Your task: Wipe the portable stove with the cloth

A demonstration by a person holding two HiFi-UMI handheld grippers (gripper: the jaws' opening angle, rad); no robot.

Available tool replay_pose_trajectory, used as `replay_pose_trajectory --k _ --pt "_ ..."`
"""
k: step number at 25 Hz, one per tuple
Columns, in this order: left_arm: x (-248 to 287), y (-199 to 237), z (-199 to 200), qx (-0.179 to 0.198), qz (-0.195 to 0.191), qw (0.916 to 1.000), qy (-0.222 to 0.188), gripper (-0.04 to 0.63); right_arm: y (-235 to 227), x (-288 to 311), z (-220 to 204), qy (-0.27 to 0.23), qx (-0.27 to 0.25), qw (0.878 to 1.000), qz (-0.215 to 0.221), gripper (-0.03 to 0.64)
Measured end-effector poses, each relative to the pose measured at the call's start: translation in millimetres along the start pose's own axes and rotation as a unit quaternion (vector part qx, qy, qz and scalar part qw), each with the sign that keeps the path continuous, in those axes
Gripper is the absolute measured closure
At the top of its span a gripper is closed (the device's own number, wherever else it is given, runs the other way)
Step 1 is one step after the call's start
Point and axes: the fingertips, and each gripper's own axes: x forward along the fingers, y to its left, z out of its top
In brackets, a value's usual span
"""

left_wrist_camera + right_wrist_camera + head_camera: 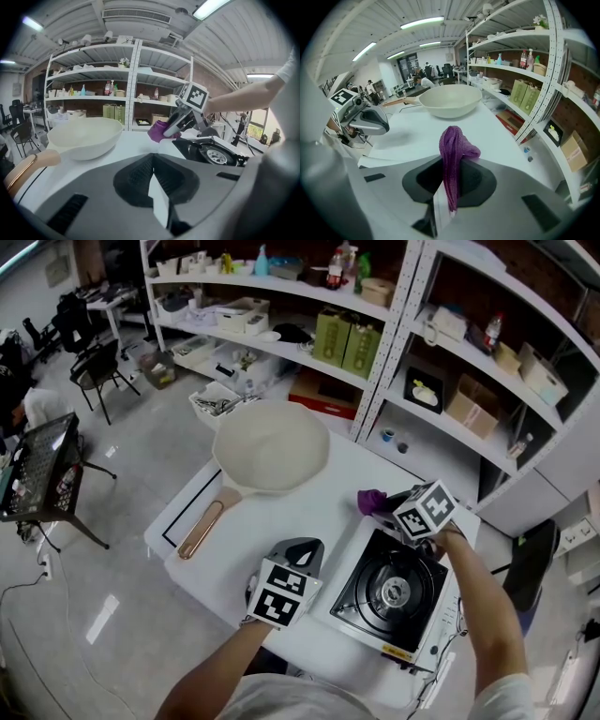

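R gripper [451, 187] fingers pinch cloth [454, 146] — by stove [389, 592] | L gripper [157, 187] fingers together | pan [270, 448] apart

Count on the white table [309, 521], itself one: one portable stove [389, 592], with a single burner at its centre. One purple cloth [371, 501]. One pale pan [270, 446] with one wooden handle. Handheld grippers: two, namely the left gripper [300, 551] and the right gripper [382, 505], each carrying one marker cube. On the shelving behind: two green cartons [330, 337], side by side. On the floor at left: one black crate [42, 465].
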Motion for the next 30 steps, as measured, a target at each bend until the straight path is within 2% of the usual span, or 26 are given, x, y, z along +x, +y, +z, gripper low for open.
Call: replay_pose_trajectory --k 9,18,30 --pt "-10 3 1 -0.014 0.021 0.9996 -0.01 0.591 5 -41 7 -0.026 -0.025 0.999 -0.039 0.554" --pt "-24 -4 5 -0.015 0.03 0.9991 -0.025 0.591 29 -76 29 -0.031 -0.069 0.996 -0.049 0.554" --pt "-37 25 -16 -0.035 0.044 0.9983 -0.018 0.591 37 -22 74 -0.012 -0.105 0.994 -0.042 0.554"
